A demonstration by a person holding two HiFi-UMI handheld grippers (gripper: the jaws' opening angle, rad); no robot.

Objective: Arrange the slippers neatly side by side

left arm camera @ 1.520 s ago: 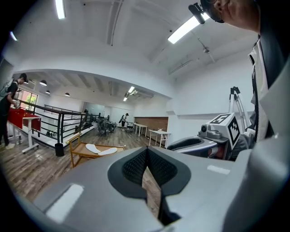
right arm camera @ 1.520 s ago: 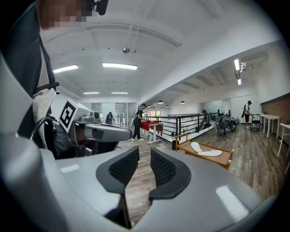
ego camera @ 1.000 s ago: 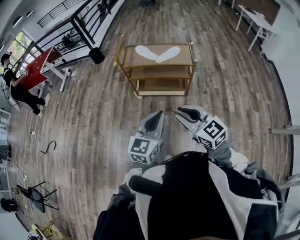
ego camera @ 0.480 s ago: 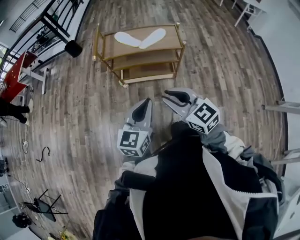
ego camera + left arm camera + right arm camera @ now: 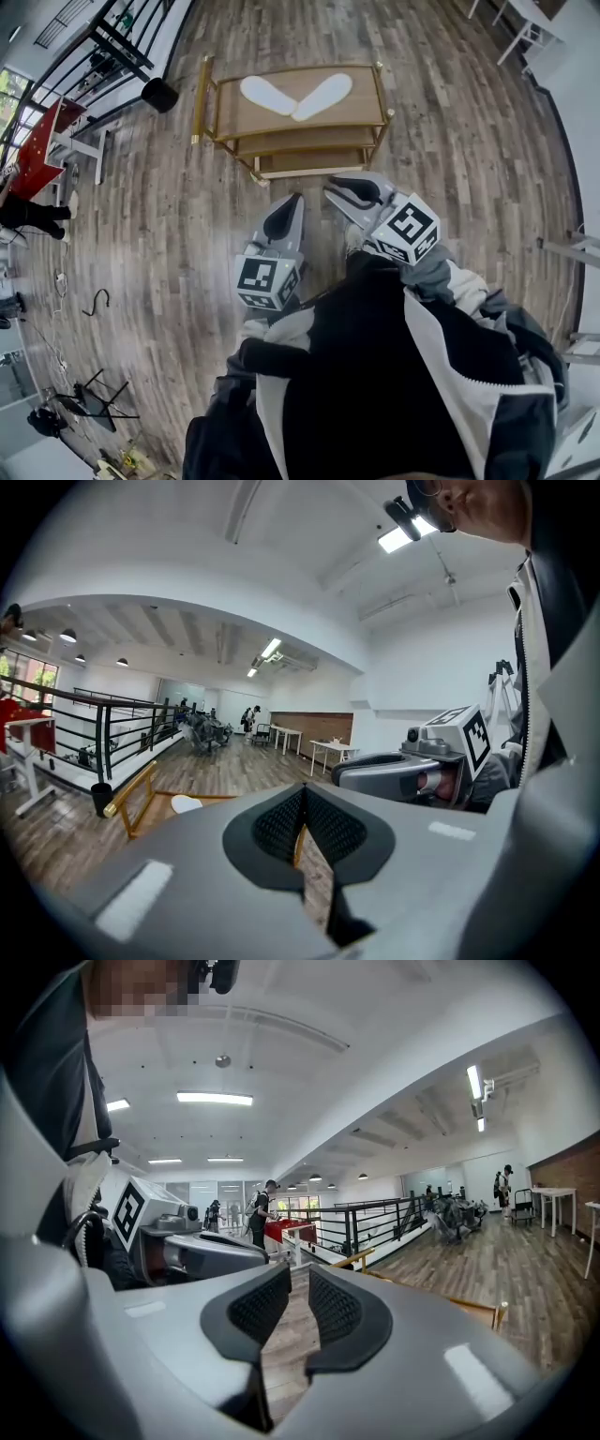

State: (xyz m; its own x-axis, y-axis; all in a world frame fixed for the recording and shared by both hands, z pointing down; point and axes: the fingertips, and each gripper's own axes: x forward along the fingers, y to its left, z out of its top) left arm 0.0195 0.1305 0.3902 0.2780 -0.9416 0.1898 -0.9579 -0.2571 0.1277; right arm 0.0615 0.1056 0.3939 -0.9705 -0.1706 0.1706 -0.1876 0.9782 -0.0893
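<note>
Two white slippers lie in a V on the top shelf of a gold-framed rack [image 5: 204, 98]: the left slipper [image 5: 267, 95] and the right slipper [image 5: 324, 96], touching at their near ends. Both grippers are held low in front of my torso, short of the rack. My left gripper [image 5: 284, 214] is shut with nothing in it [image 5: 305, 808]; its view catches one slipper [image 5: 185, 803] beyond the rack rail. My right gripper [image 5: 348, 191] has a narrow gap between its pads [image 5: 300, 1293]; its jaws are closing on nothing.
Wooden plank floor all round. A black bin [image 5: 160, 95] stands left of the rack, by a black railing [image 5: 112, 42]. A red table [image 5: 39, 150] and a person are at far left. White tables [image 5: 536, 26] stand far right.
The rack with the slippers now sits nearer and larger in the head view than one second ago. Both grippers stay close to my torso, still empty.
</note>
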